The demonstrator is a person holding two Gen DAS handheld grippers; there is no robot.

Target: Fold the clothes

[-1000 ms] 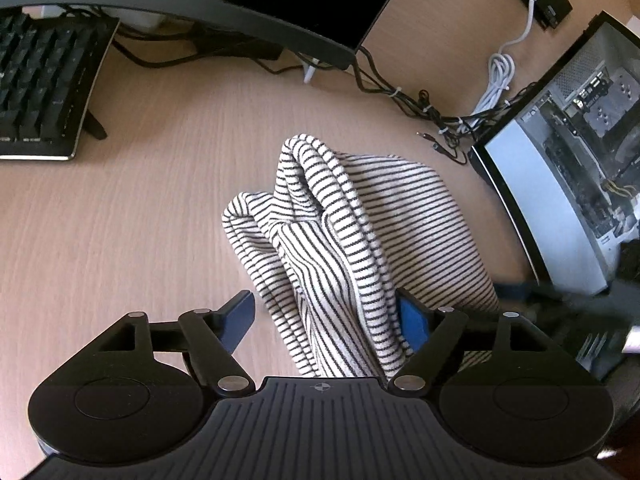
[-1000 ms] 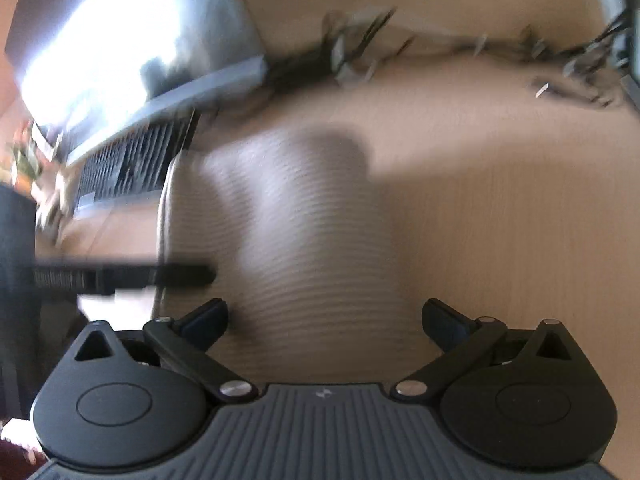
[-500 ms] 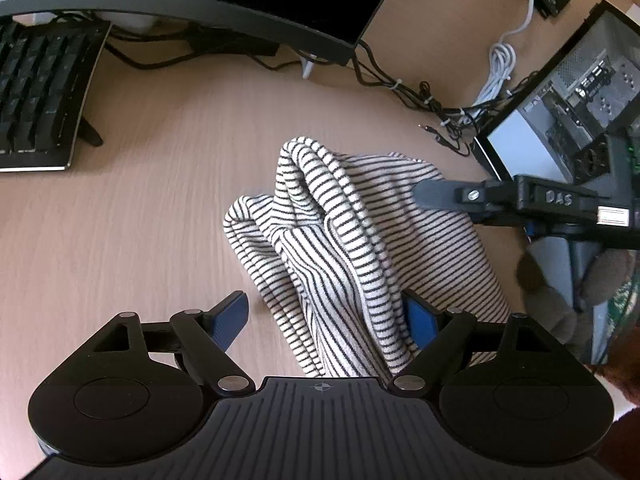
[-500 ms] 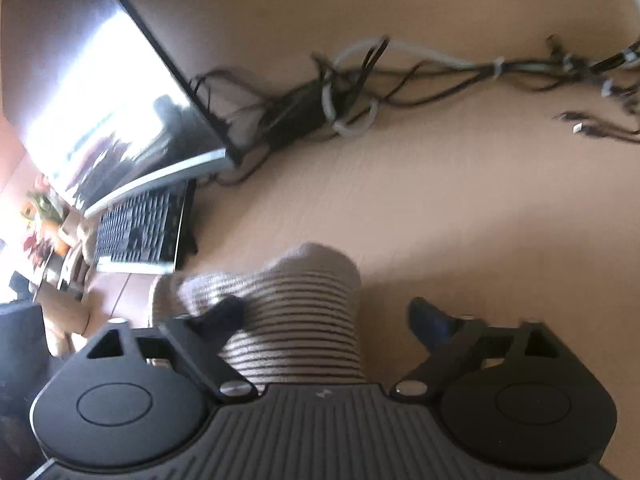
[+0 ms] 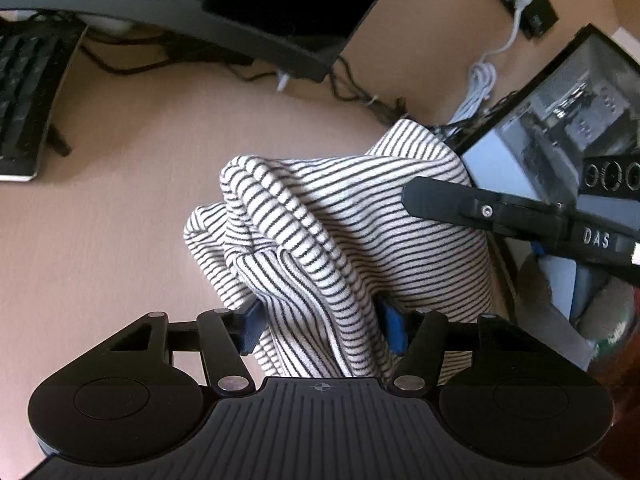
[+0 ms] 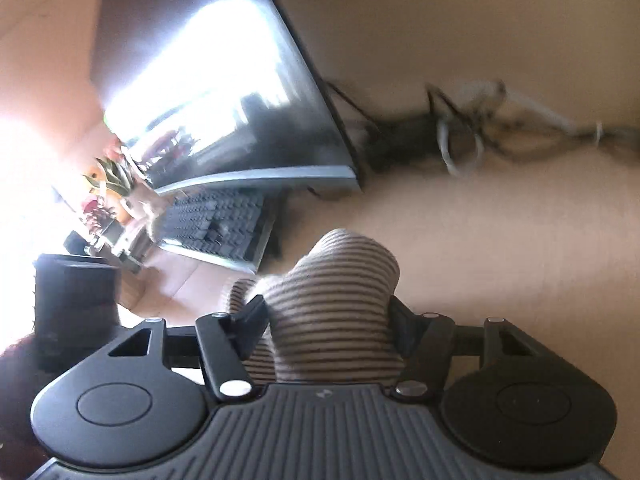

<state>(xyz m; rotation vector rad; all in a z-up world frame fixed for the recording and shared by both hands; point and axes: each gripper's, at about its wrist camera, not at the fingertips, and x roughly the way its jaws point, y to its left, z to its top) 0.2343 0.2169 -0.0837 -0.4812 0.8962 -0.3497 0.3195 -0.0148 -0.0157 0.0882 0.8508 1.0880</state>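
While the wooden desk [image 5: 120,208] fills most of what we see, the curved monitor [image 5: 280,12] stands along its far side with the keyboard [image 5: 24,92] at the far left. At the right we see an open computer case [image 5: 568,120], and a tangle of cables [image 6: 460,136] lies on the desk beyond the monitor's corner.

The striped top [image 5: 360,232] sits bunched in the middle of the desk, lifted into a rumpled heap, its far corner reaching toward the computer case.

Our left gripper [image 5: 320,320] is at the near edge of the heap. Its jaws have just been closing, and a thick fold of the top is now pinched between the blue pads [image 5: 394,328], which press into the cloth on both sides.

Our right gripper [image 6: 328,320] comes in from the right, its black finger lying across the top in the left view. Its jaws have also just been closing, and they now hold a rounded bunch of the striped top [image 6: 340,304], with cloth bulging up between the fingers.
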